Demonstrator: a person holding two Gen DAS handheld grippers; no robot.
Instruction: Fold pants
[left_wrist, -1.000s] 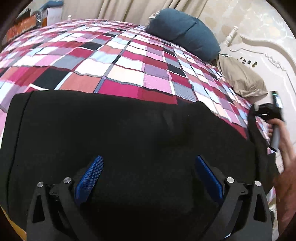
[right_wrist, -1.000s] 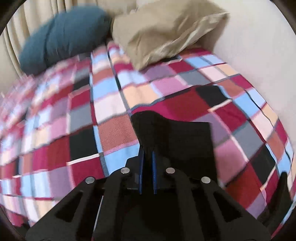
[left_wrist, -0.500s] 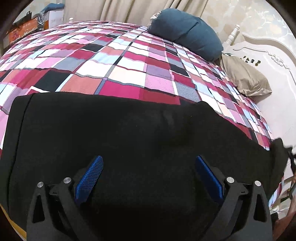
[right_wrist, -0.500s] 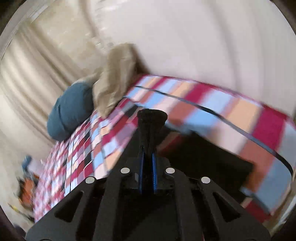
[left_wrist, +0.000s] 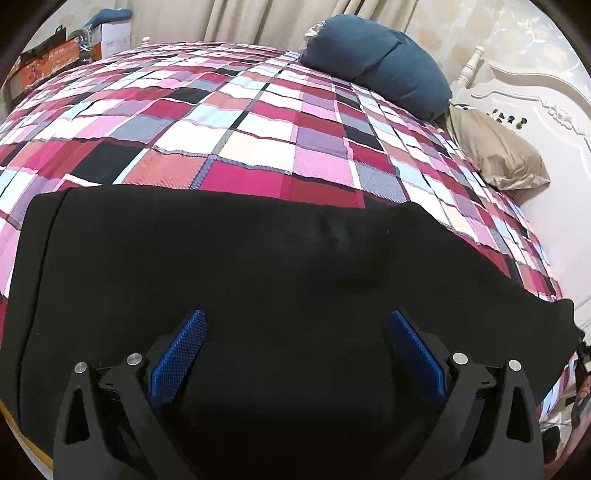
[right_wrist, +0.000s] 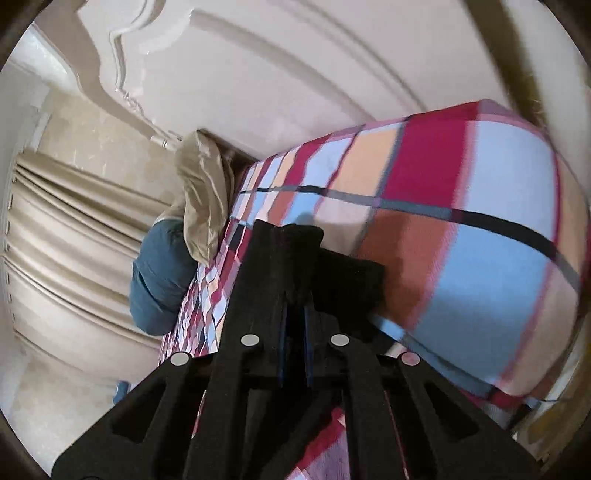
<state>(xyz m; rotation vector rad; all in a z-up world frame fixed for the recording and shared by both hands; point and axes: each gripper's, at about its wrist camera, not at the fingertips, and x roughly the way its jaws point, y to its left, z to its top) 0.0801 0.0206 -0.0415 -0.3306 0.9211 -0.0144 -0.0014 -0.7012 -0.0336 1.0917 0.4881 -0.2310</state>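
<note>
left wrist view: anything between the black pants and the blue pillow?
Nothing. Left wrist view shows only bare checked bedspread between the black pants and the blue pillow.

Soft, even indoor light; fisheye bending and dark corners in both views. The right wrist view is motion-blurred, smearing the bedspread. The pants read as featureless black.

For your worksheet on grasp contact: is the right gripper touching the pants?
Touching. In the right wrist view the right gripper has its blue pads closed on a bunched edge of the black pants.
</note>
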